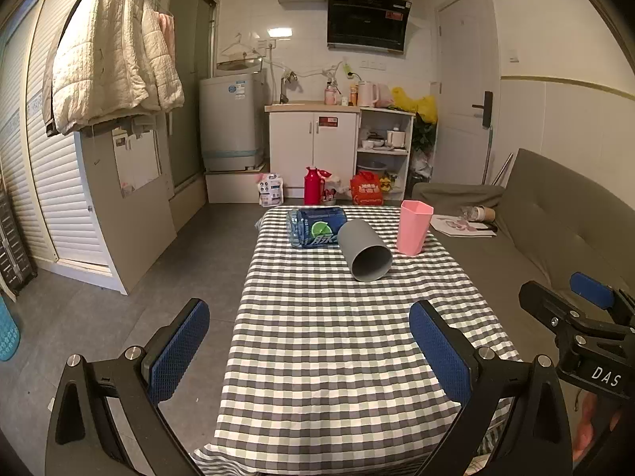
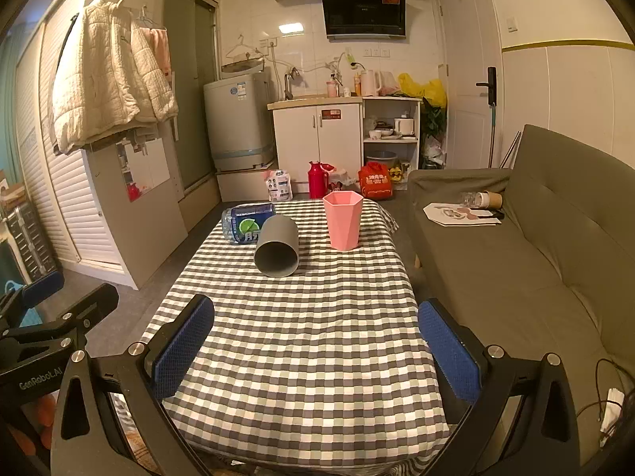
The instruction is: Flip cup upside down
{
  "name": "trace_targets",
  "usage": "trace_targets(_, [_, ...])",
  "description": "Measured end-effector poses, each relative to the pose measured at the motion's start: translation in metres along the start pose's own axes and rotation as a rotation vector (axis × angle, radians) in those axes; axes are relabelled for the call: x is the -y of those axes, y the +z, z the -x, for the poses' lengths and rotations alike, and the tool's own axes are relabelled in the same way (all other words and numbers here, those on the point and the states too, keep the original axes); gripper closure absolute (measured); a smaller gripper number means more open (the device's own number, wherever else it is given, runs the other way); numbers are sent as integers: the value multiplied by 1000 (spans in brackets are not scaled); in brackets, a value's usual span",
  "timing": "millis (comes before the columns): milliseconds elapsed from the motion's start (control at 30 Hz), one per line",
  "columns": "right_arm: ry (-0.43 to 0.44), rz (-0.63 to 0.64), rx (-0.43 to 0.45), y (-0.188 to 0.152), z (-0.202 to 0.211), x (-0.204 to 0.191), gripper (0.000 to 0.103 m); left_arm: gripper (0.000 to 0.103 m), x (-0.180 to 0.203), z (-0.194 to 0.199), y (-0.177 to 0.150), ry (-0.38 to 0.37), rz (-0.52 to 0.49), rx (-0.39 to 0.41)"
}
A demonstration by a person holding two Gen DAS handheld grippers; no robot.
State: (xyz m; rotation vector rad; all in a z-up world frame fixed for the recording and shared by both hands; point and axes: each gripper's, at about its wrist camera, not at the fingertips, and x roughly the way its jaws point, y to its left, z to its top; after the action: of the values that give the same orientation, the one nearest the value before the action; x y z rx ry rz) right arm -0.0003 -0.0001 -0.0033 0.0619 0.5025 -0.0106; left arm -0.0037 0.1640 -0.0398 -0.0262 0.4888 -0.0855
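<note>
From my left wrist camera, the left hand-held gripper (image 1: 309, 351) sits nearest, its blue-padded fingers (image 1: 180, 351) spread wide with nothing between them, hovering over the near end of the desk (image 1: 317, 357), which is covered in a grey-and-white checked cloth. At the right edge I can see the right hand-held gripper (image 1: 579, 309) from the side, just beside the desk's near right corner. Toward the far end of the desk lies the grey cup (image 1: 365, 250) on its side, its open mouth facing me. Just right of the grey cup stands a pink faceted cup (image 1: 413, 228), upright, mouth up. Just left of and behind the grey cup lies a blue-labelled water bottle (image 1: 315, 227), touching or nearly touching it.

From my right wrist camera, the right hand-held gripper (image 2: 316, 347) is likewise wide open and holding nothing, above the desk's (image 2: 301, 357) near end. The left hand-held gripper (image 2: 59, 309) shows at the left edge. The grey cup (image 2: 277, 250) lies on its side with its mouth toward me, well beyond the fingers; the pink faceted cup (image 2: 343, 220) stands to its right, the water bottle (image 2: 248, 224) behind it on the left. A grey-green sofa (image 2: 516, 258) runs along the desk's right side.
</note>
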Motion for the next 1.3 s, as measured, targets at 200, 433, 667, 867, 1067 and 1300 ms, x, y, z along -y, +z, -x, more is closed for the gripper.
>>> trace_targets(200, [0,-1,-3,-2,-3,0,0,0,-1,0,0,3,4,0])
trace_targets(433, [1,-2,-4,-2,-3,0,0,0,-1,0,0,-1,4,1])
trace_targets(667, [1,-2,-4,-2,-3,0,0,0,0,1,0,-4,5,3])
trace_targets(867, [2,-3,-4,-2,-3,0,0,0,0,2,0,-5,3,6])
trace_targets(1067, [1,-4,-5,-2,-3,0,0,0,0,2,0,-6,5,7])
trace_targets(1300, [1,-4,-4,-2,-4,0,0,0,0,2,0,-5,4,7])
